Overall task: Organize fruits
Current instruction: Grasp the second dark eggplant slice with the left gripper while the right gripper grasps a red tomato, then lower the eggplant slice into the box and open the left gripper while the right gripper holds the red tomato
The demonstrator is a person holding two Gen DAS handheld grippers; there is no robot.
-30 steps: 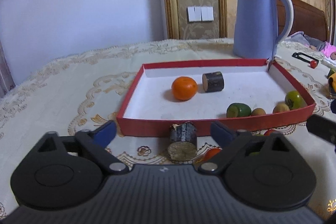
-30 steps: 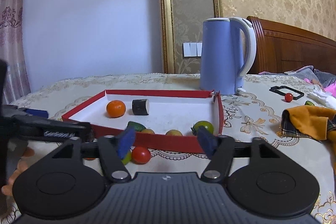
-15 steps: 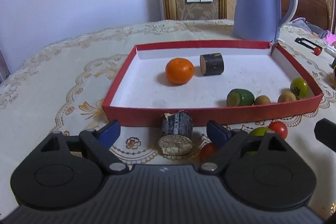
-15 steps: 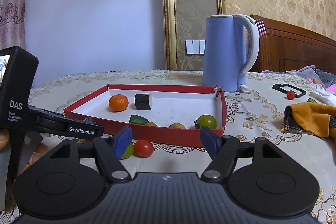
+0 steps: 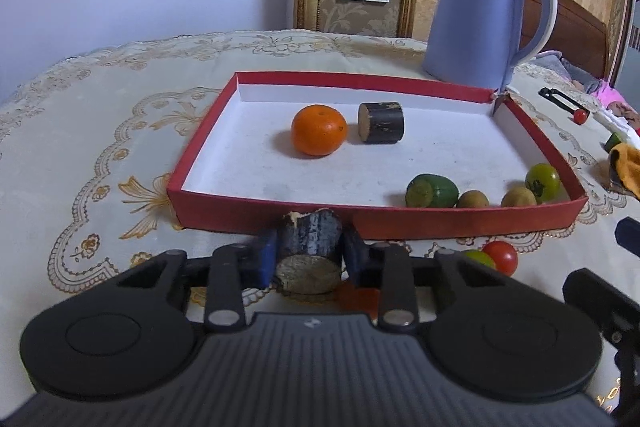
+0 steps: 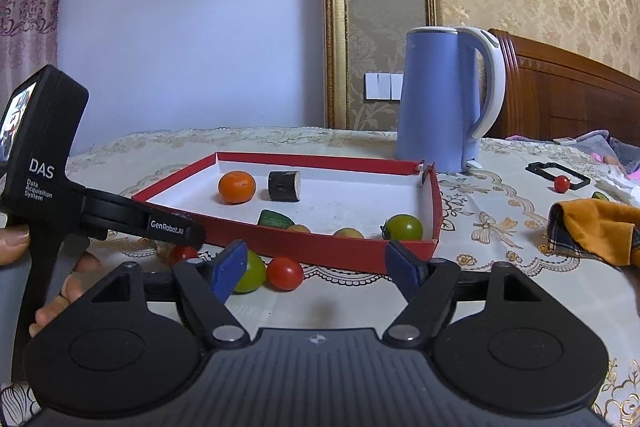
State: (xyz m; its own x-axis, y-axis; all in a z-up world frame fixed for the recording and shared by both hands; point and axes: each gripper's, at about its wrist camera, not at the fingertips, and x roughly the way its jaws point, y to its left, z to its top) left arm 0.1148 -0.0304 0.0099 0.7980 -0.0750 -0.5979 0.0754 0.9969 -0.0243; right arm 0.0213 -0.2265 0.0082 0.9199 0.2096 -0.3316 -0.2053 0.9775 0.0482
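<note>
My left gripper point(image 5: 310, 253) is shut on a dark cut cylinder piece point(image 5: 311, 247), just in front of the red tray's near wall point(image 5: 440, 223). The tray holds an orange point(image 5: 319, 131), another dark cut piece point(image 5: 380, 123), a green cut piece point(image 5: 432, 191), two small brown fruits point(image 5: 472, 199) and a green tomato point(image 5: 542, 179). A red tomato point(image 5: 500, 255) and a green one point(image 5: 478, 259) lie on the cloth outside the tray. My right gripper point(image 6: 318, 267) is open and empty, just behind the green tomato point(image 6: 250, 271) and the red tomato point(image 6: 285, 273).
A blue kettle point(image 5: 486, 23) stands behind the tray's far right corner. An orange cloth point(image 6: 596, 227), a black frame point(image 6: 558, 173) and a small red fruit point(image 6: 561, 183) lie to the right. The left gripper's body point(image 6: 44, 171) and a hand are at the left of the right wrist view.
My left gripper has closed on the dark cut piece in front of the tray. My right gripper has risen slightly and stays open.
</note>
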